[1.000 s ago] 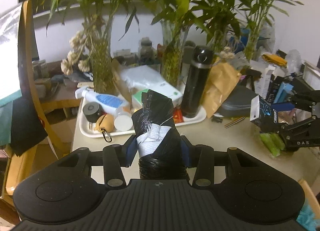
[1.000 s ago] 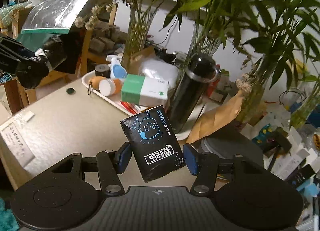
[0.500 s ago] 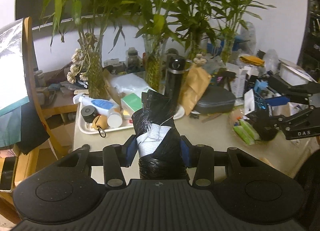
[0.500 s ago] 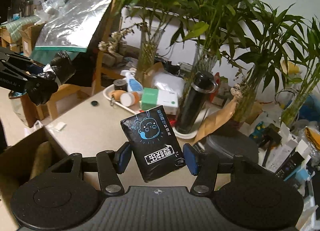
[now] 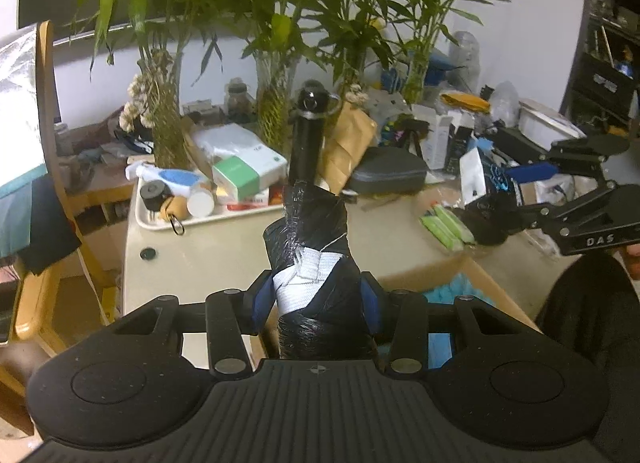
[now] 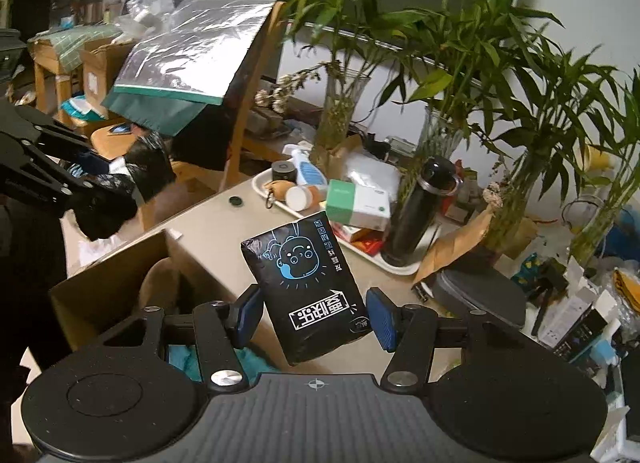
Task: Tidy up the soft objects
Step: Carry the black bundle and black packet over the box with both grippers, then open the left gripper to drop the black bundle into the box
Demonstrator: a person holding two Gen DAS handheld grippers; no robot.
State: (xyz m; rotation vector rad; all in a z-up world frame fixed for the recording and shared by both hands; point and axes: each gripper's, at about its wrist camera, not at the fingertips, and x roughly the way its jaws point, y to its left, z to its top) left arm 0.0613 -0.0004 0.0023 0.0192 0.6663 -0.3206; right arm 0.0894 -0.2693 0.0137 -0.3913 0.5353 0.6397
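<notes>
Beige tabletop [image 5: 224,251] crowded along its far side: white tray [image 5: 141,219] with a spray bottle [image 5: 168,175] and a green-and-white box [image 5: 244,174], black flask [image 5: 306,139] upright at the tray's edge, grey zip case [image 5: 386,175], brown paper bag [image 5: 347,143], bamboo stalks in glass vases [image 5: 276,111] against a pale wall. Wooden chair [image 6: 256,103] draped with a silver foil bag [image 6: 188,59] beside the tabletop; open cardboard box [image 6: 108,287] below its near edge.

Left gripper [image 5: 316,299] clenched on a black plastic bundle [image 5: 316,239] tied with white tape. Right gripper [image 6: 314,313] clenched on a black packet [image 6: 308,287], raised clear of the tabletop.

"DAS" legible on the right gripper's arm in the left view. Blue cartoon face and white characters on the packet, upside down, not readable. Contents of the cardboard box partly hidden; blue fabric [image 5: 452,291] beside it cut off by the left gripper.
</notes>
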